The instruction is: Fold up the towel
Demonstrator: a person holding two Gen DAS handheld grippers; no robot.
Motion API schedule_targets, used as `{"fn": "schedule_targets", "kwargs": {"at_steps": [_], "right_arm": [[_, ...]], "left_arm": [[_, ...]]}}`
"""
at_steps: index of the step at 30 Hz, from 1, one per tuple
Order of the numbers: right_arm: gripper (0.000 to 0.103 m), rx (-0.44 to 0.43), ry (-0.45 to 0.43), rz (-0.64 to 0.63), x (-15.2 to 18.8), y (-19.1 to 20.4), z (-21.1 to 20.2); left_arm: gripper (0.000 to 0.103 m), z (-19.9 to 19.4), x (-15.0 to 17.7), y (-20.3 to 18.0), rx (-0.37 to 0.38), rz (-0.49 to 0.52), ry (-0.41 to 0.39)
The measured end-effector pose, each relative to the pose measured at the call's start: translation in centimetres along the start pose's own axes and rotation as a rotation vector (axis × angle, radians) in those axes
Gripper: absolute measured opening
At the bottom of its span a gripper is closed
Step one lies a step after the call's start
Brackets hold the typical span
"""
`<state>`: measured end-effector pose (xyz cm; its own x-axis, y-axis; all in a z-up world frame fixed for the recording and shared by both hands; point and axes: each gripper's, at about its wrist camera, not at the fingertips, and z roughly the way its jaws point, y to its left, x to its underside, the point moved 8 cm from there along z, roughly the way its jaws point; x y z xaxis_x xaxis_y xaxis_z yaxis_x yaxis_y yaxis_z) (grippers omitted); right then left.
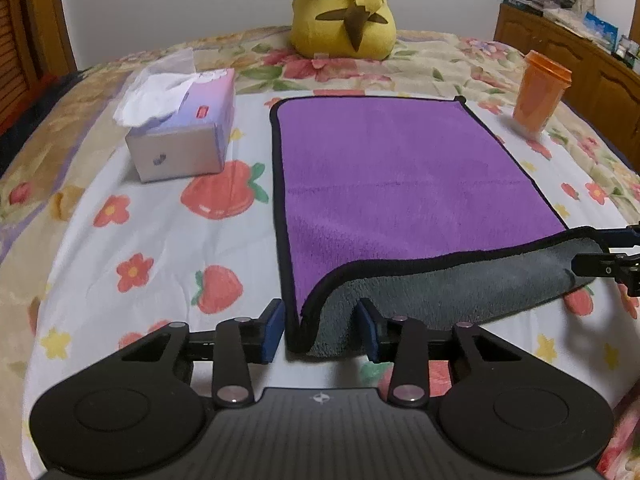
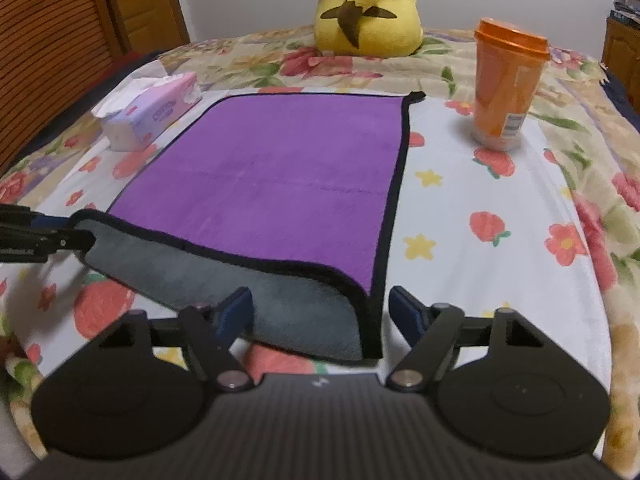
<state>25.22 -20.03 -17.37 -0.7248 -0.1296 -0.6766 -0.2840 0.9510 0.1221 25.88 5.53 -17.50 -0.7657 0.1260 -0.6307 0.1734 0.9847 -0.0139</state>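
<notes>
A purple towel (image 1: 400,168) with black trim and a grey underside lies flat on the flowered bed cover; it also shows in the right wrist view (image 2: 280,176). Its near edge is lifted and curled back, grey side up. My left gripper (image 1: 322,326) straddles the near left corner, jaws apart, with the corner hanging between the blue pads (image 1: 272,332). My right gripper (image 2: 320,314) straddles the near right corner, jaws also apart. Each gripper shows at the edge of the other's view, the right (image 1: 612,256) and the left (image 2: 36,236), at the lifted edge.
A tissue box (image 1: 184,128) sits left of the towel. An orange lidded cup (image 2: 504,84) stands to its right. A yellow plush toy (image 1: 344,8) sits at the far edge of the bed. Wooden cabinets (image 1: 560,52) stand at the right.
</notes>
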Motion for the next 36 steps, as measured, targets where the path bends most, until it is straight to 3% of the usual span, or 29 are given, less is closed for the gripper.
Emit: {"fn": "schedule_targets", "kwargs": {"at_steps": [7,14,15,19,21,28,36], "right_arm": [[0.057,-0.007,0.025,-0.003,0.3,-0.1,0.3],[0.034,-0.005,0.026,0.008,0.2,-0.6,0.2],[0.026,-0.005,0.029,0.014,0.2,-0.7,0.2],[0.019,-0.007,0.032,0.010,0.2,-0.7,0.3],[0.008,-0.004,0.033,0.005,0.3,-0.8,0.4],[0.005,-0.001,0.007,-0.002,-0.1,-0.6,0.0],[0.005,-0.011,-0.080,0.006,-1.4,-0.7,-1.4]], "left_arm": [[0.035,0.3,0.3,-0.2,0.010,0.004,0.021],[0.018,0.1,0.3,-0.4,0.019,0.008,0.013],[0.017,0.1,0.3,-0.5,0.020,0.008,0.009],[0.012,0.0,0.1,-0.7,0.026,0.015,0.004],[0.010,-0.1,0.1,-0.8,0.026,0.022,0.000],[0.009,-1.3,-0.8,-1.1,0.036,0.021,-0.063],[0.008,-2.7,-1.9,-1.4,0.036,0.026,-0.129]]}}
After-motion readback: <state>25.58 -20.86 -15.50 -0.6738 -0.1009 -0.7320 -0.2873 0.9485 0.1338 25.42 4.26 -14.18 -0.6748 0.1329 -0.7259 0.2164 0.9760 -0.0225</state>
